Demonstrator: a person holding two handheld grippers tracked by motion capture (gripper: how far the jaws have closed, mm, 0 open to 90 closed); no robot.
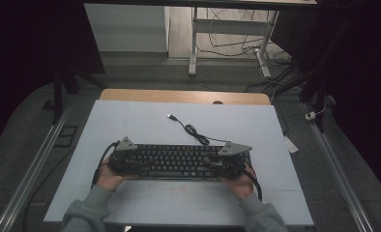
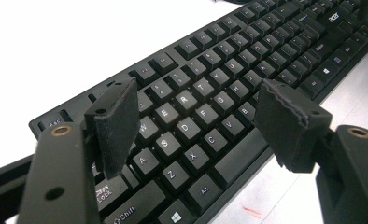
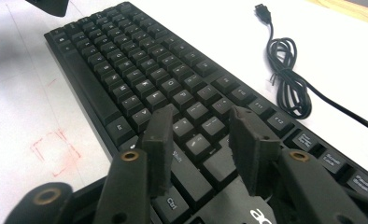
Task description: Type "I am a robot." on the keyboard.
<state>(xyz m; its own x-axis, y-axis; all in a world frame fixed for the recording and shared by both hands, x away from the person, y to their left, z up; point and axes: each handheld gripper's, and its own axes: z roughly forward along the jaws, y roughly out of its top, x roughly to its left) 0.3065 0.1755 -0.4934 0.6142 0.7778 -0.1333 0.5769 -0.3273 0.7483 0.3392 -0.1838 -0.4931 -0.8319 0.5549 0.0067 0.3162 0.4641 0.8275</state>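
A dim room surrounds a pale table (image 1: 130,121), its far wooden edge toward twelve o'clock. The black keyboard (image 1: 179,161) lies near the table's near edge, long axis running from nine to three o'clock. Both its ends are hidden beneath the left gripper (image 1: 130,162) and the right gripper (image 1: 222,164). Its cable (image 1: 193,130) coils away toward eleven o'clock, the plug (image 1: 171,116) lying free. Each gripper's jaws stand apart above the keys, clamping nothing. Bare tabletop stretches beyond toward twelve.

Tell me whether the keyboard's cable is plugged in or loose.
Loose: the cable lies partly coiled on the table, its plug lying free beyond the keyboard.
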